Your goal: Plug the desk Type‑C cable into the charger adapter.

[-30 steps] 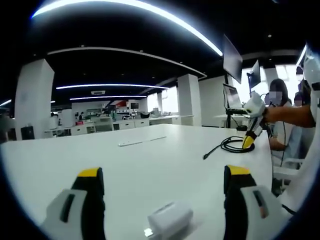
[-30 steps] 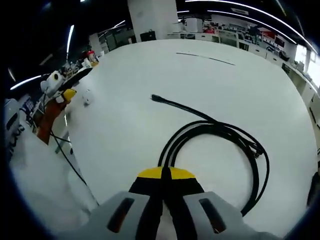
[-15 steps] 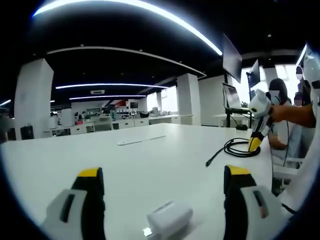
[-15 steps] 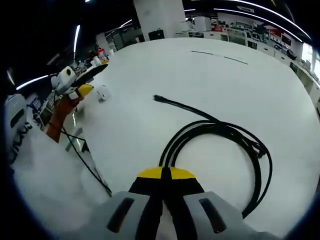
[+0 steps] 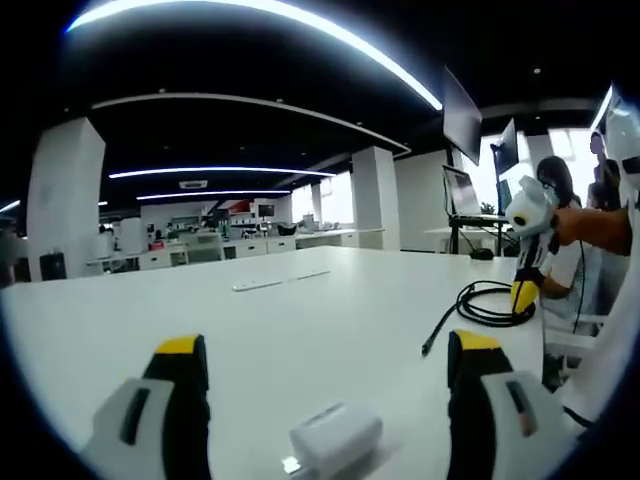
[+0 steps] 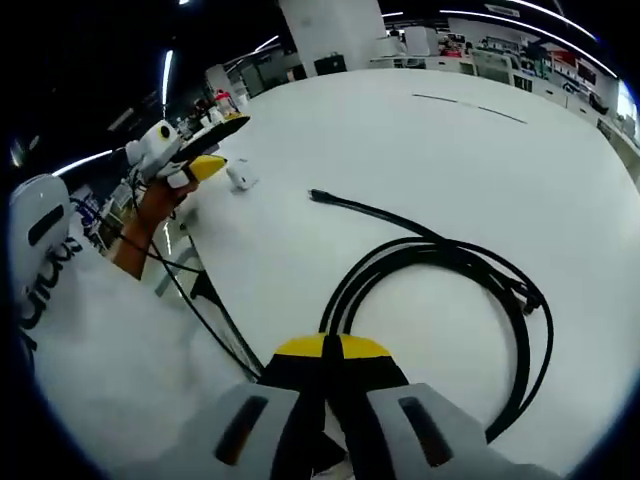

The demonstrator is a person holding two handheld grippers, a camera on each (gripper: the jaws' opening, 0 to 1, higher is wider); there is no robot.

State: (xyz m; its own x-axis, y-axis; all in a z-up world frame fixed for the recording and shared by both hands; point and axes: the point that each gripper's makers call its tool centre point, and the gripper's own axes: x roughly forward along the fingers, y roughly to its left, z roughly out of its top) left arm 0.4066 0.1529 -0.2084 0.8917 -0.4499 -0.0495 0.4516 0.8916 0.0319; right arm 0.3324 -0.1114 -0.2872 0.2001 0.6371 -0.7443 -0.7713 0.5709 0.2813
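Spanning both views, we note the white desk (image 5: 330, 300) as the largest item; its surface carries all task parts. Behind it in the left gripper view we see an open office w/ white pillars (image 5: 66, 195), ceiling light strips and monitors (image 5: 462, 115) on stands at the far right. Next in size: the black Type-C cable (image 6: 440, 270), lying coiled in loose loops on the desk directly ahead of the right gripper (image 6: 325, 352), w/ one free end (image 6: 318, 195) running out straight toward the far-left side of the right gripper view. In the left gripper view we see the same coil at the desk's right edge, plug end (image 5: 428, 349) pointing toward the camera. The right gripper's yellow-tipped jaws are pressed together, nothing visible between them; its tips sit just above the near loops, contact w/ the cable cannot be confirmed. The left gripper (image 5: 325, 350) has its jaws wide apart, one on each side of the white charger adapter (image 5: 335, 440), which rests on the desk at the bottom centre of that view, not touched by either jaw. In the right gripper view we see the adapter (image 6: 240, 177) as a small white block just beside the left gripper, well apart from the cable coil.
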